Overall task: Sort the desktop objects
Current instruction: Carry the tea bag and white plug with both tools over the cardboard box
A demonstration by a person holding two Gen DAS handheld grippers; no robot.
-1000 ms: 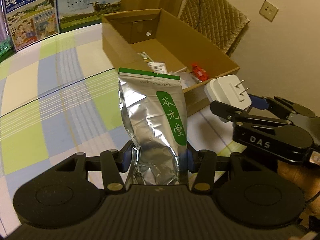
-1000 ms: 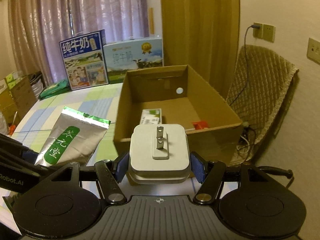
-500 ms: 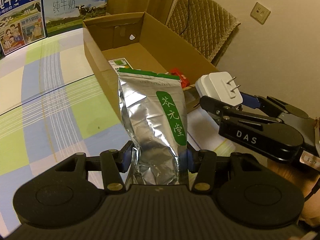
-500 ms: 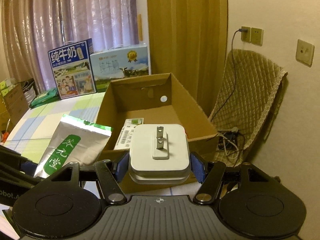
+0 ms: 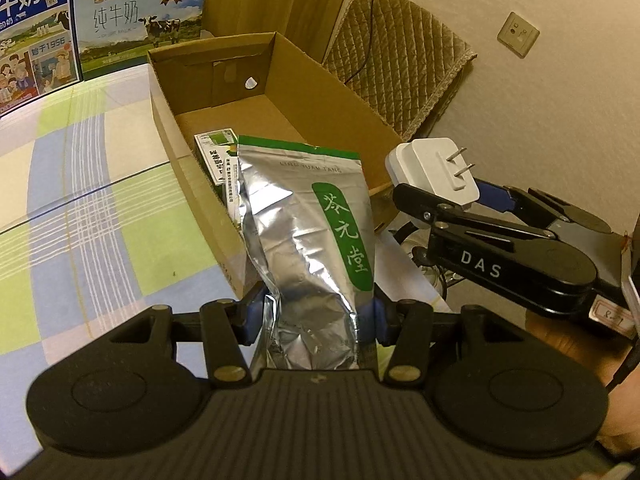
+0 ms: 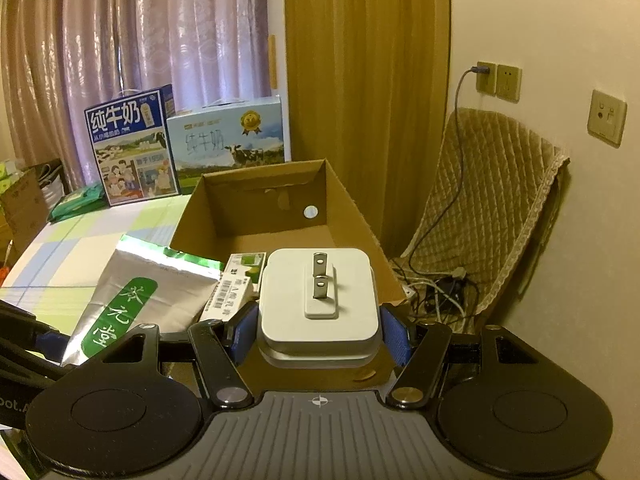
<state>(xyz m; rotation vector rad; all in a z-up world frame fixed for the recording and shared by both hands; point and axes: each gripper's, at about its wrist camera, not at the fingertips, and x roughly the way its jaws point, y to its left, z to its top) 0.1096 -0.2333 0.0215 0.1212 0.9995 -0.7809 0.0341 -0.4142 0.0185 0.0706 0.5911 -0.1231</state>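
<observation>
My left gripper (image 5: 312, 316) is shut on a silver foil tea pouch (image 5: 308, 232) with a green label, held upright over the near end of the open cardboard box (image 5: 280, 64). The pouch (image 6: 136, 300) also shows at the lower left of the right wrist view. My right gripper (image 6: 318, 332) is shut on a white plug adapter (image 6: 318, 300), prongs facing forward, just before the box's (image 6: 264, 196) near wall. From the left wrist view the adapter (image 5: 434, 172) and right gripper (image 5: 448, 196) sit to the pouch's right. A small green-and-white carton (image 5: 216, 152) lies inside the box.
Two milk cartons (image 6: 132, 148) (image 6: 228, 140) stand behind the box on the checked tablecloth (image 5: 80, 184). A quilted chair (image 6: 488, 200) stands right of the box against the wall, with a cable running to a wall socket (image 6: 486, 78) and tangled cords (image 6: 440, 292) on the floor.
Both grippers have moved forward toward the box, still holding their objects. The pouch now overlaps the box's near end and the adapter is closer to its near wall.
</observation>
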